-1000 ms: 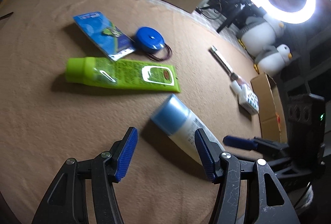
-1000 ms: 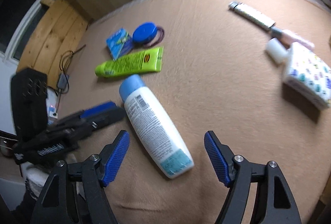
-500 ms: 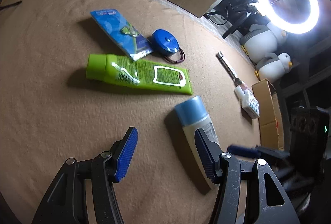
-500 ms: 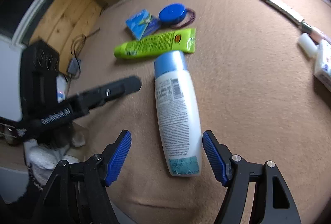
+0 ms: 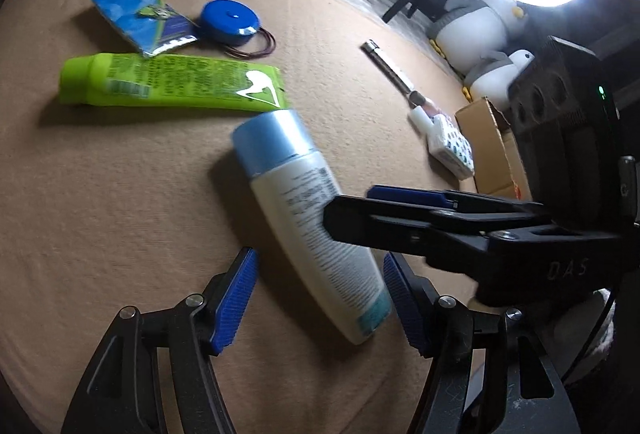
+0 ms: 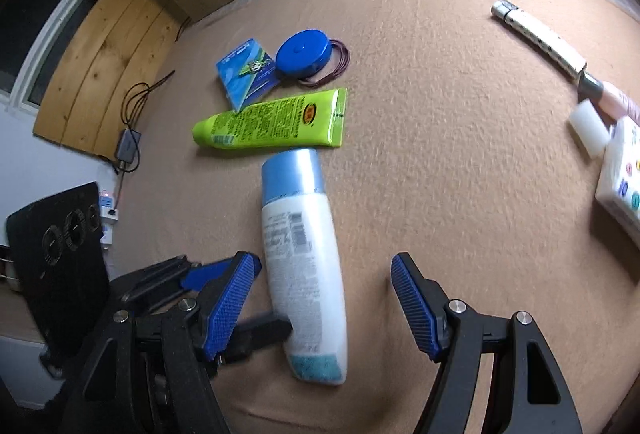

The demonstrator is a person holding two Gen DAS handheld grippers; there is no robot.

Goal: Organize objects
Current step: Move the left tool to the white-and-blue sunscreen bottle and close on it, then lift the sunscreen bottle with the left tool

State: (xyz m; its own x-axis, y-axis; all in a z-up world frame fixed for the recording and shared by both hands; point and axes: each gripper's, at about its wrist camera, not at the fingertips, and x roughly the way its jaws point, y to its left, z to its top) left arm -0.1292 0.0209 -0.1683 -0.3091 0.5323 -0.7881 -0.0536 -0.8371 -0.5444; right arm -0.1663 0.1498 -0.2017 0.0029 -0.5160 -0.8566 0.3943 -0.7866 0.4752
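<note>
Left gripper (image 5: 318,298): jaws opening, pads clear of the bottle (image 5: 308,209), whose lower end lies between them. Nothing held.

Right gripper (image 6: 326,308): jaws apart, straddling the same bottle's lower half; pads not pressing on it. Nothing held.

Landmark: the bottle. All places below are given from it.

1. Mat (image 6: 440,161): tan felt, under everything.
2. Bottle: white plastic body, pale blue cap, teal band at the base, printed text and a barcode on the side. Lies flat, cap pointing away from both grippers and touching or just short of the tube.
3. Tube (image 6: 276,121): lime green, lying crosswise just beyond the cap.
4. Packet (image 6: 246,73): blue, flat, beyond the tube.
5. Tin (image 6: 304,53): round, blue, beside the packet, with a dark hair band (image 6: 340,63) against it.
6. Small patterned bottle (image 6: 622,177), white cap, and a slim stick (image 6: 540,37): well apart to the right in the right wrist view.

Risks, as judged:
- Both grippers crowd one bottle; the right one's finger crosses over its body in the left wrist view. Closing together could knock fingers or twist the bottle.
- Round, smooth body: an off-centre pinch near the base may let it roll or squirt out.
- Any push forward would drive the cap into the tube and shift that group.
</note>
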